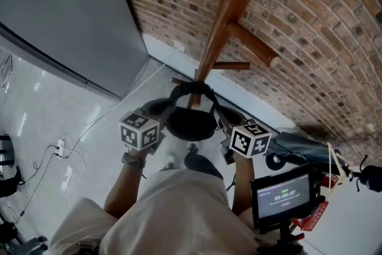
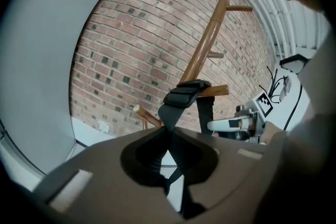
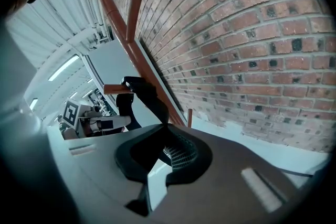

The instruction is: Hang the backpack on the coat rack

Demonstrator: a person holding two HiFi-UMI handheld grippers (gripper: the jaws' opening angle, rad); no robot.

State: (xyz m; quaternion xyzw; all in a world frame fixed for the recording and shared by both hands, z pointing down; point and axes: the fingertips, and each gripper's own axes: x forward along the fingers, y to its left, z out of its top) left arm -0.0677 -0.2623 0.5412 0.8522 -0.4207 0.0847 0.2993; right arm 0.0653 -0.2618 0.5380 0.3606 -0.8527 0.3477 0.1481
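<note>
A wooden coat rack (image 1: 222, 24) leans up against the brick wall. The black backpack (image 1: 190, 123) hangs below one of its low pegs, with its straps (image 1: 192, 89) looped over that peg. In the left gripper view my left gripper (image 2: 169, 131) is shut on a strap (image 2: 185, 96) that runs up to the peg (image 2: 215, 91). My right gripper (image 3: 167, 126) is shut on the other strap (image 3: 142, 93), whose mesh padding shows just below its jaws. In the head view the left gripper (image 1: 160, 122) and the right gripper (image 1: 225, 127) flank the bag.
A grey panel (image 1: 65, 15) stands at the left beside the brick wall (image 1: 310, 39). A white power strip with cables (image 1: 59, 149) lies on the pale floor. A small monitor on a stand (image 1: 283, 194) and wheeled gear (image 1: 298, 149) sit at the right.
</note>
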